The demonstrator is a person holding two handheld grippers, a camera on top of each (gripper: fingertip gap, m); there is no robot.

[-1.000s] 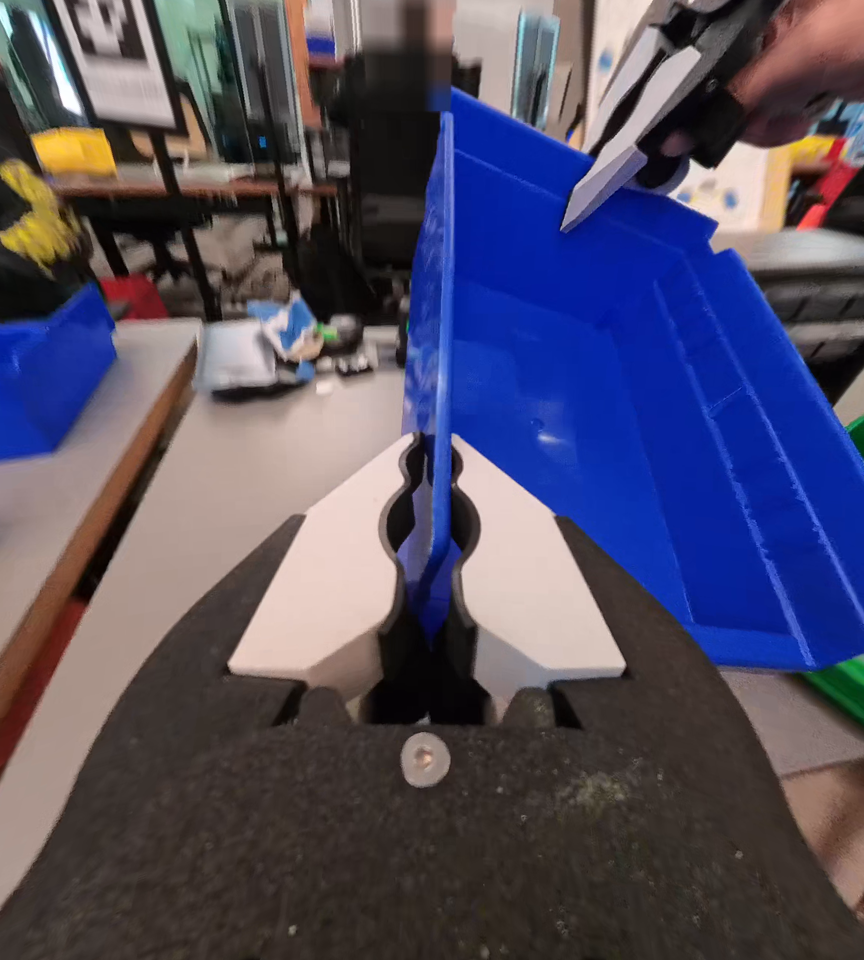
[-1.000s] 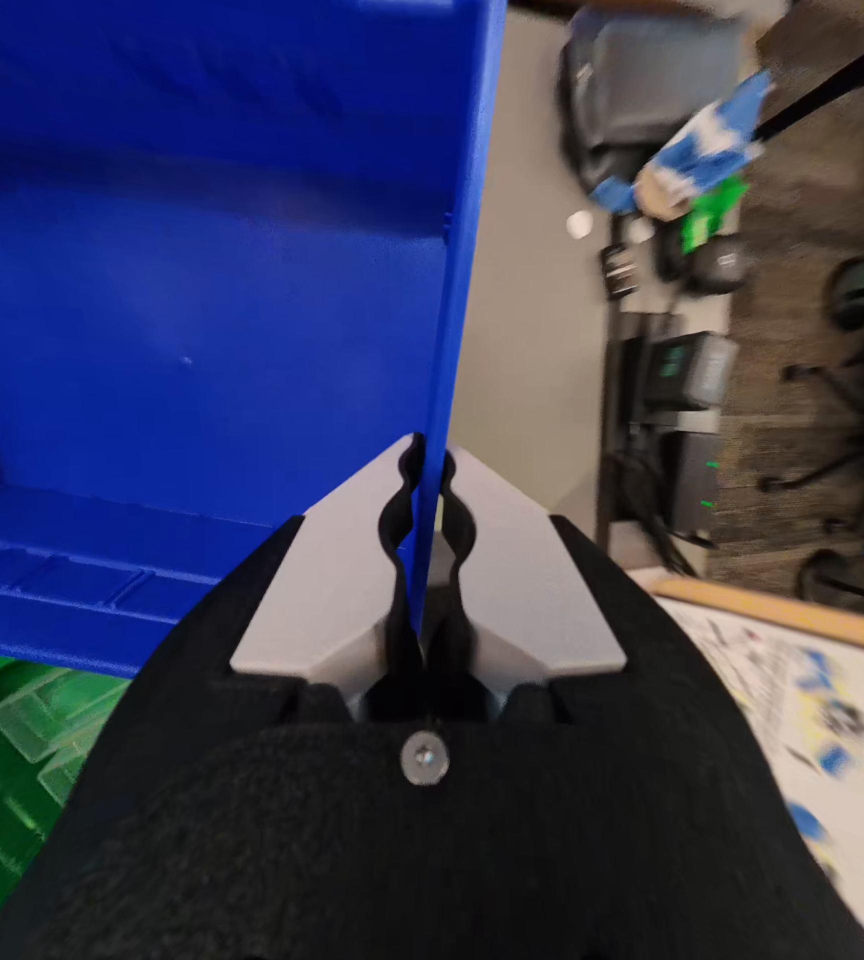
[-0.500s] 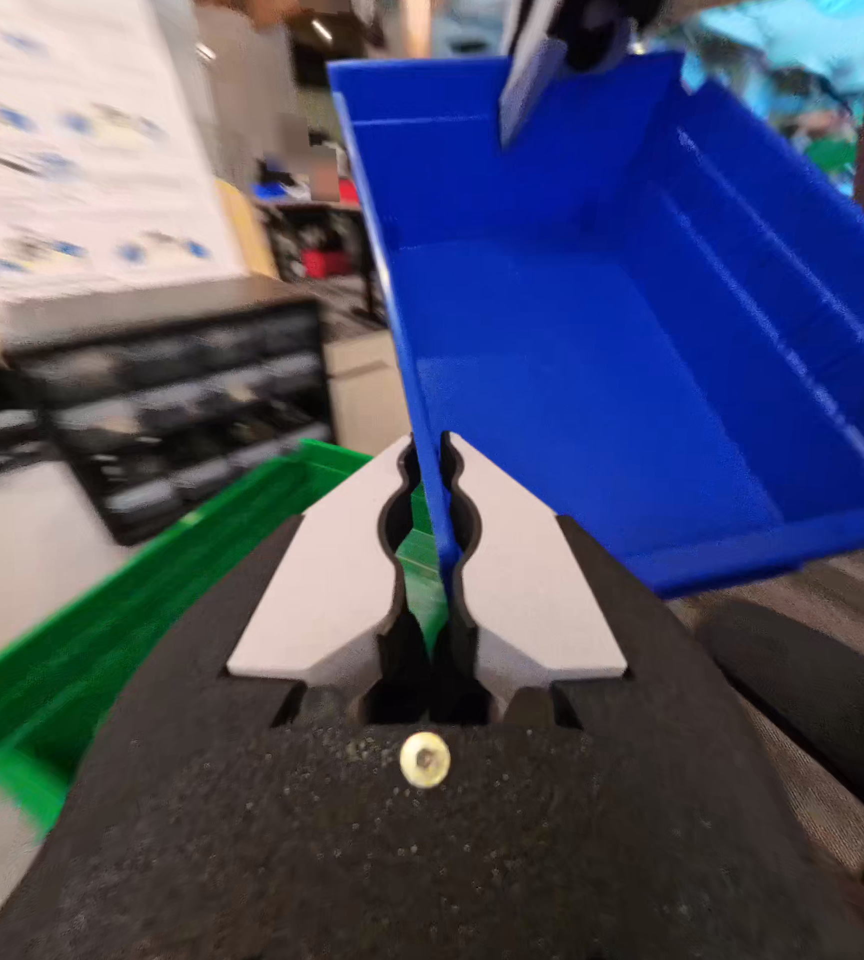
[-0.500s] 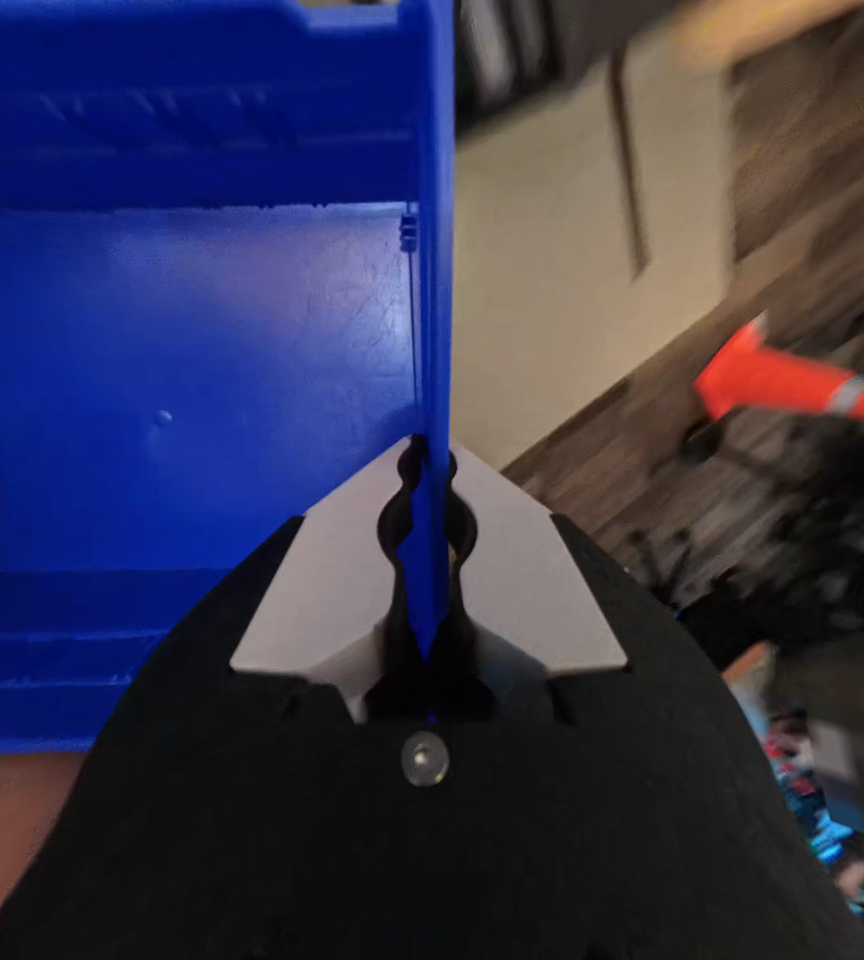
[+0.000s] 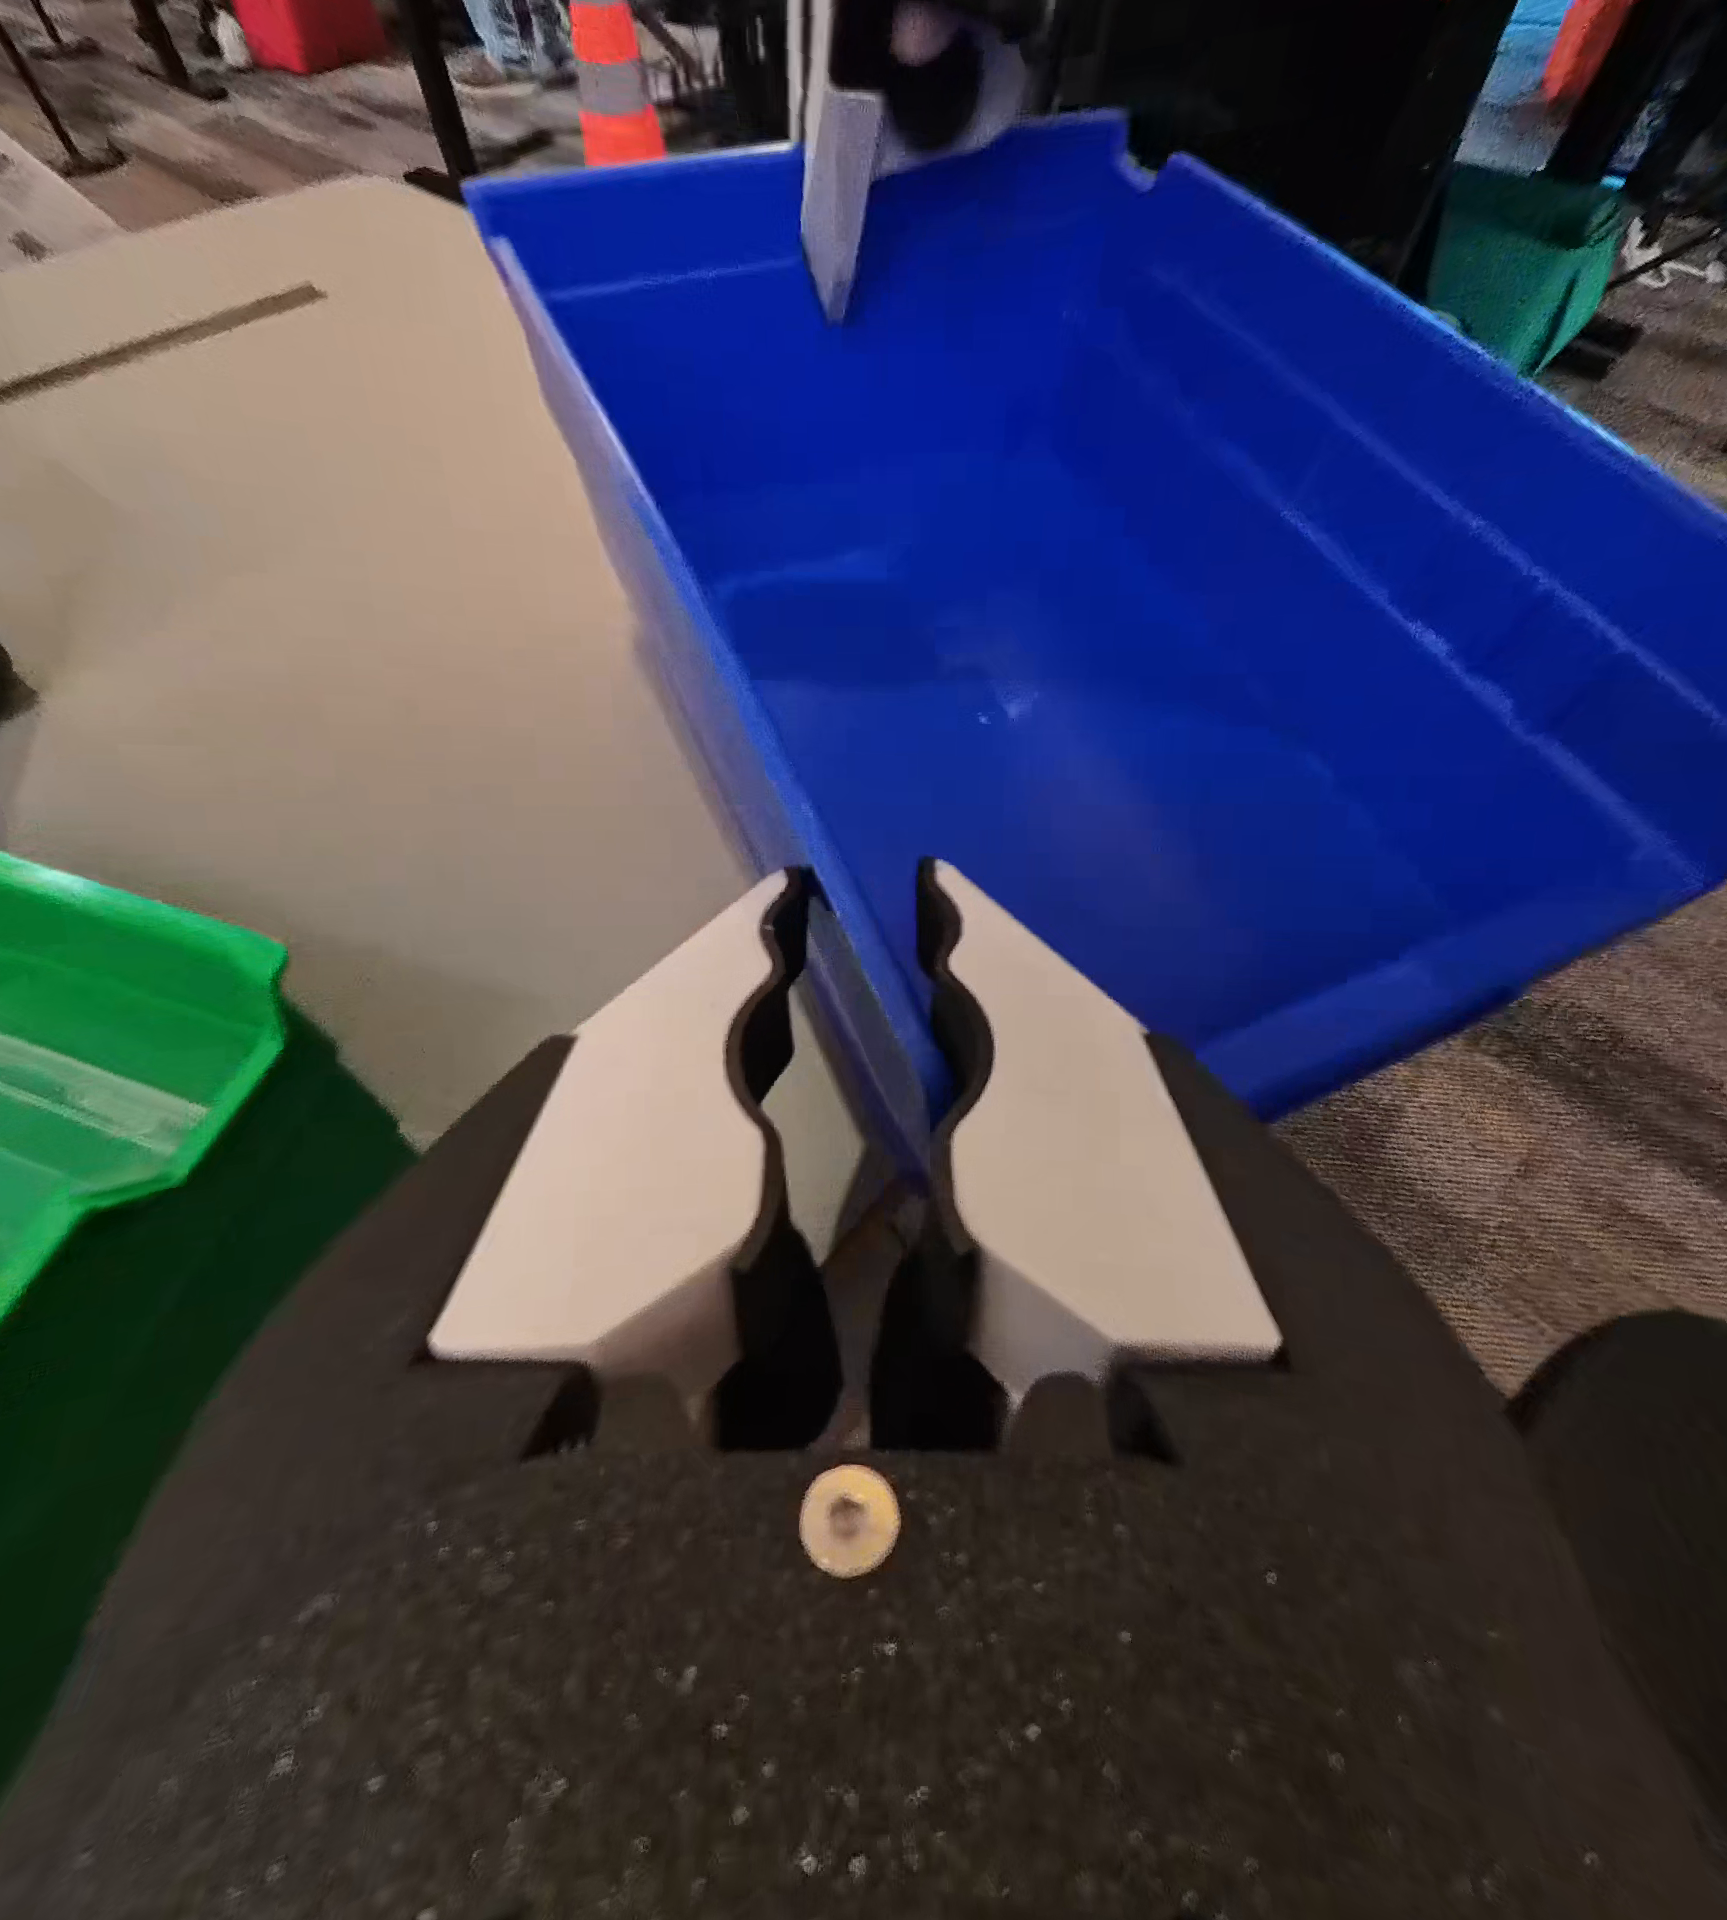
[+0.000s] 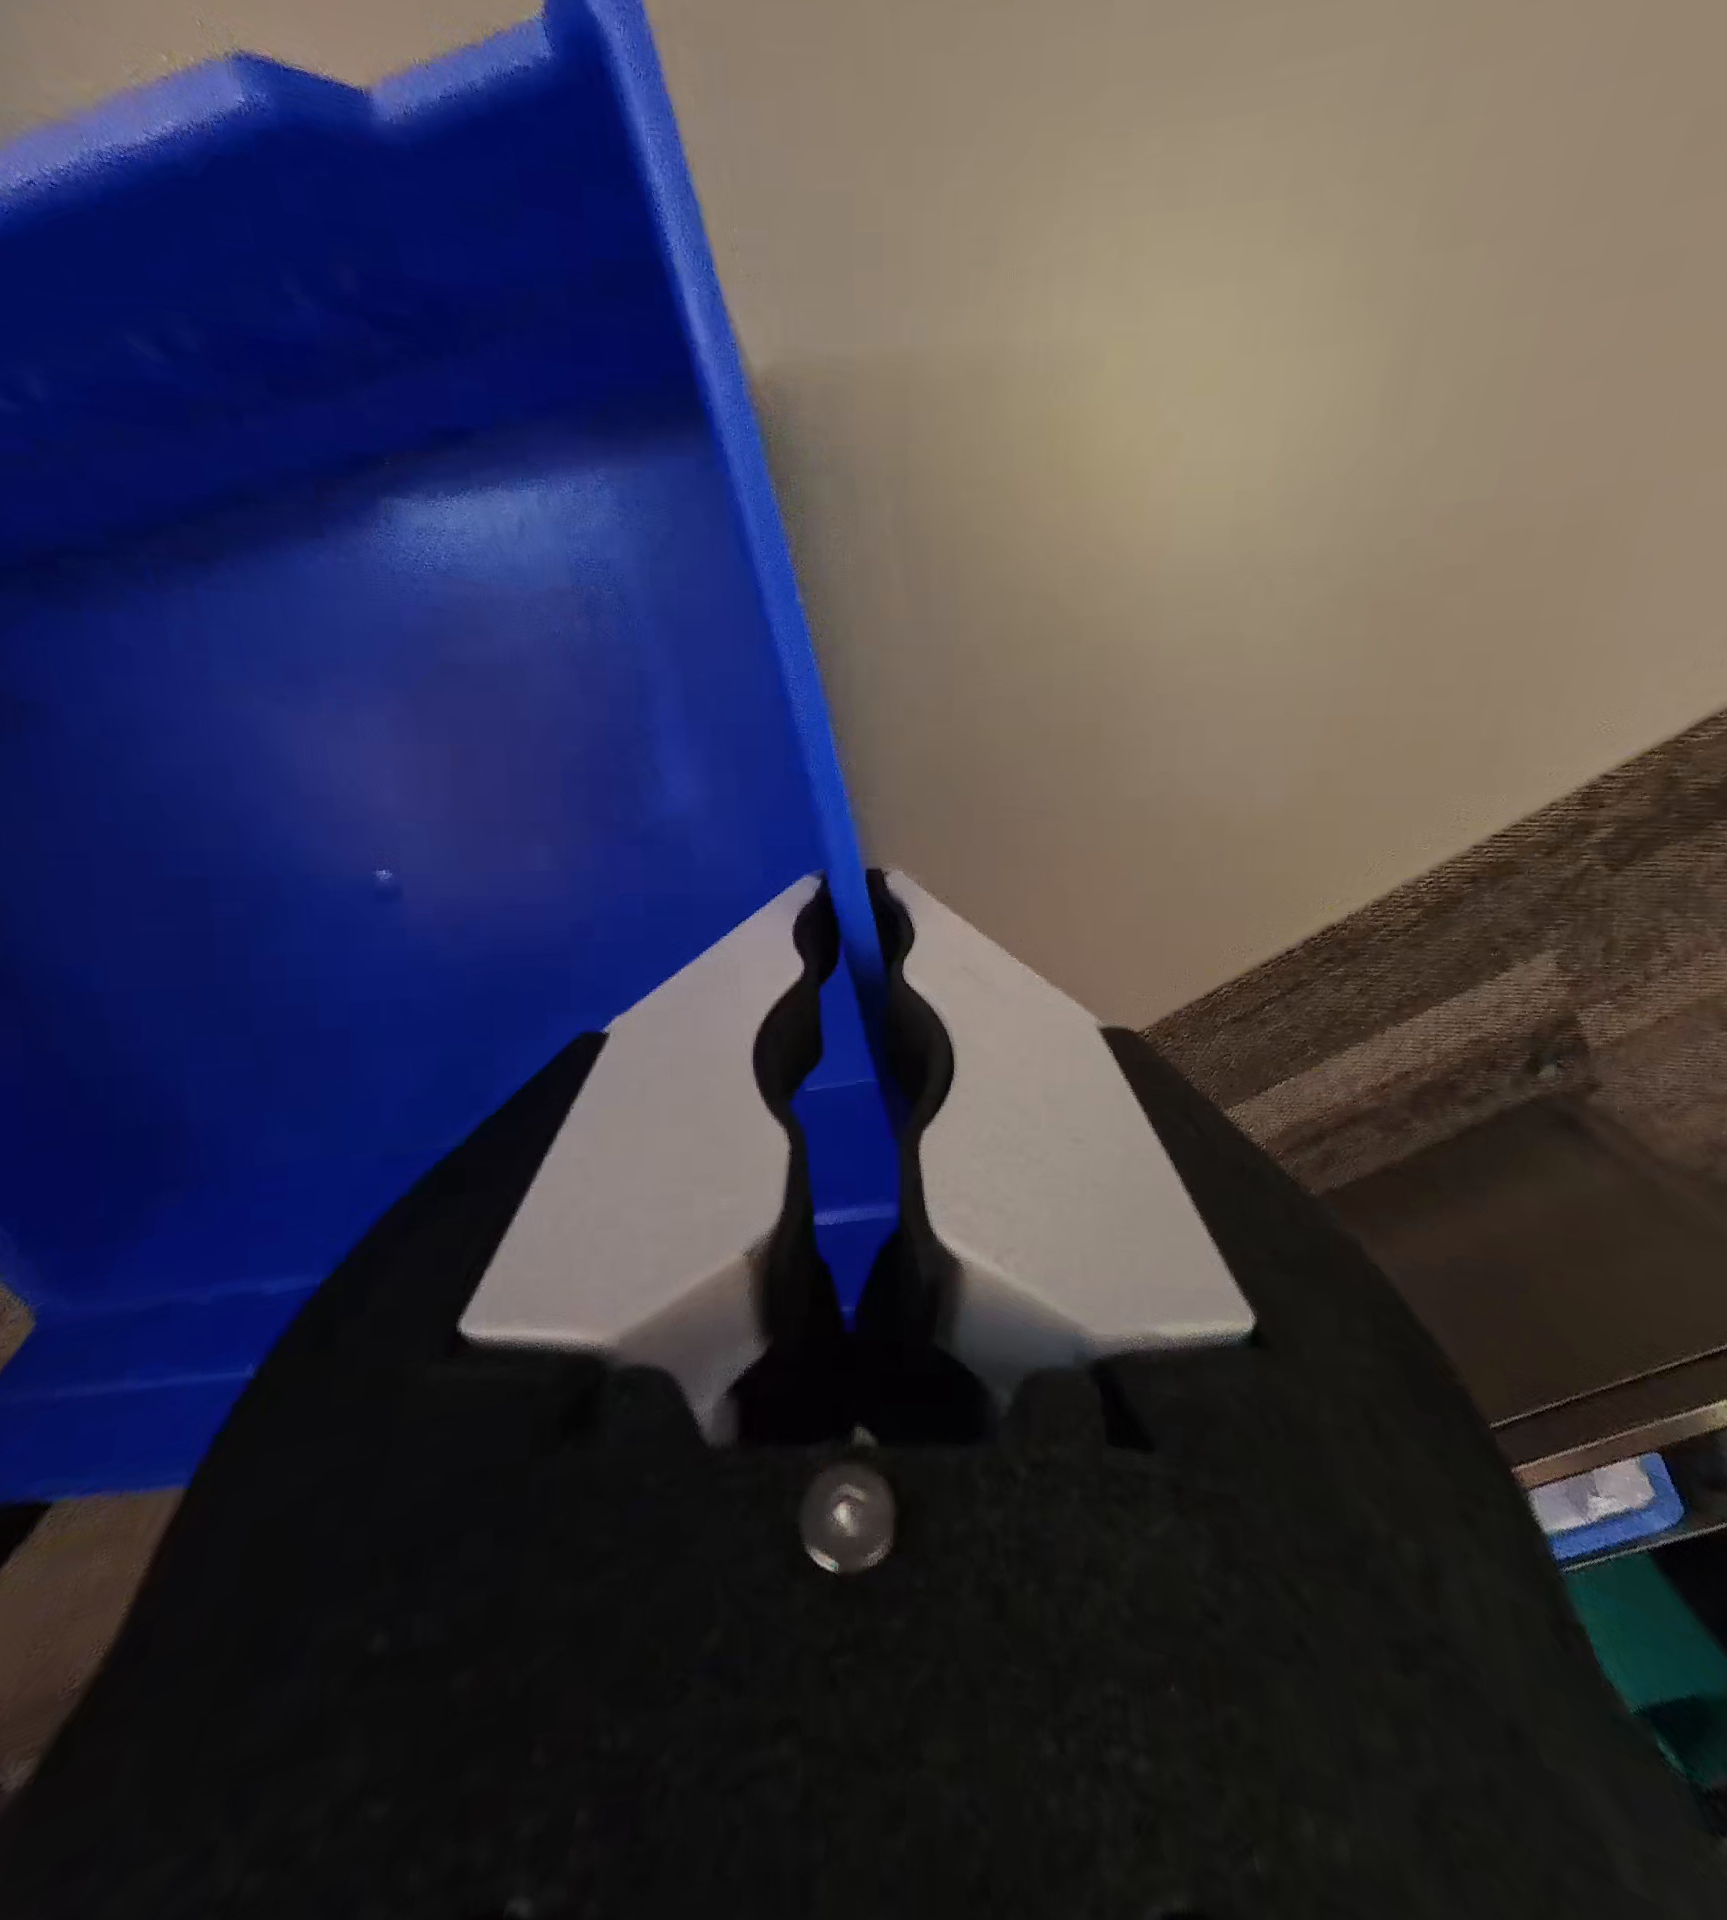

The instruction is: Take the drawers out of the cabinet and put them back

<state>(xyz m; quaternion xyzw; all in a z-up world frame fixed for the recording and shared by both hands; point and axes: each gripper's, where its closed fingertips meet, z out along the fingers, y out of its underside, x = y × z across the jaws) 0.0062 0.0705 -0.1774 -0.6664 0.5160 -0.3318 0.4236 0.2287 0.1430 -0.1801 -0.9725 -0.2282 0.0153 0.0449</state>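
Straddling blue drawer (image 5: 1202,644) wall, L claw (image 5: 859,883) slack; R claw (image 6: 854,883) clamped on rim.

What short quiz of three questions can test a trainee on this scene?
1. True or false: the blue bin is empty.
2. The second bin is: A red, B green, C yellow.
3. Fill in: the right tool is shut on the blue bin's ____.

Key: 1 true; 2 B; 3 wall.
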